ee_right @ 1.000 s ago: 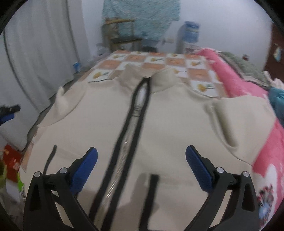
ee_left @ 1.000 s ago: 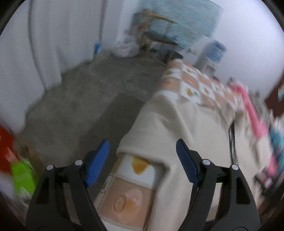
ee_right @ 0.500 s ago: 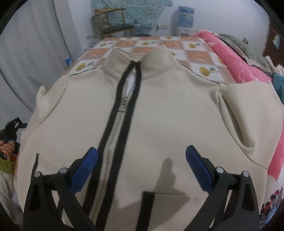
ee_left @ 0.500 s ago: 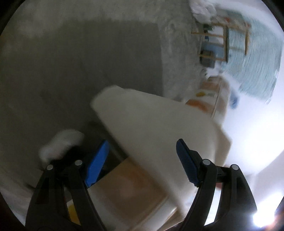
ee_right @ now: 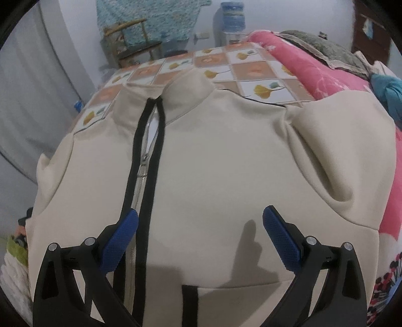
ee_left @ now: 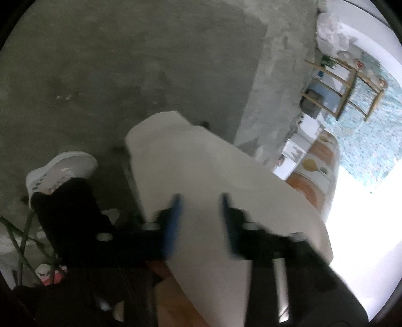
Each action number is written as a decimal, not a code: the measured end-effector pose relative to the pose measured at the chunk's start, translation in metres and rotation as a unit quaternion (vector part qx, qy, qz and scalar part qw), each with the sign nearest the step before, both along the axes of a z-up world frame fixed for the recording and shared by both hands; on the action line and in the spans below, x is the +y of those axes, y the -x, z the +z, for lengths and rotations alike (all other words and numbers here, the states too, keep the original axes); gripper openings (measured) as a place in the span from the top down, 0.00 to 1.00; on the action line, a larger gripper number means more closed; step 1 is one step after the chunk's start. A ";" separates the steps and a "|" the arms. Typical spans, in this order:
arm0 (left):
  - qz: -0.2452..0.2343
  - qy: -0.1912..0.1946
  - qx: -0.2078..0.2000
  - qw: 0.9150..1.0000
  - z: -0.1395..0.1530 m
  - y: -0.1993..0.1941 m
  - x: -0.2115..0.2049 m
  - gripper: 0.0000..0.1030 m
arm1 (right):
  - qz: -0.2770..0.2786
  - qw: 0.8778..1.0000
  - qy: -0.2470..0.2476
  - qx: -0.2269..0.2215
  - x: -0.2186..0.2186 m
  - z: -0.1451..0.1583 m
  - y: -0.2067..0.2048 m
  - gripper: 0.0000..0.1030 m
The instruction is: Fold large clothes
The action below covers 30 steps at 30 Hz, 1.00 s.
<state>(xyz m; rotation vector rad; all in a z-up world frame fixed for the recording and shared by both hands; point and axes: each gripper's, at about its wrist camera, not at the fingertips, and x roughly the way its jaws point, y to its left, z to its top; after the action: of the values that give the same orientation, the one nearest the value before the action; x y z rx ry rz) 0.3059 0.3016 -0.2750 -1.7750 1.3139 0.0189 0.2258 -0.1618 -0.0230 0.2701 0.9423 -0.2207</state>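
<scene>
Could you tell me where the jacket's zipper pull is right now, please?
In the right wrist view the zipper pull sits left of centre on the cream jacket, below the collar and above the right gripper's left finger.

Bed [ee_right: 253,73], tiled-print sheet; cream jacket [ee_right: 226,161] spread flat.

Open concrete floor [ee_left: 125,63] beside bed; shoe [ee_left: 60,171] below left, wooden chair [ee_right: 133,40] beyond, pink blanket [ee_right: 314,68] bounds right.

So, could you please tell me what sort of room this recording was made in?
Most likely a bedroom in a home: the cream jacket lies on a bed with a tiled-print sheet and a pink blanket, with a wooden chair and a water dispenser by the far wall.
</scene>
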 end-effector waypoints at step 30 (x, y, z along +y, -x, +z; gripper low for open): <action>-0.039 0.054 -0.078 0.995 0.024 0.041 0.012 0.31 | 0.054 0.998 -0.020 0.017 0.046 0.008 -0.008 0.06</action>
<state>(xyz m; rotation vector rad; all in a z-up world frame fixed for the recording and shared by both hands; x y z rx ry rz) 0.2646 0.3140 -0.2507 -1.7756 1.2900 -0.2348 0.2336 -0.1160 -0.0147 0.2521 0.9920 -0.1076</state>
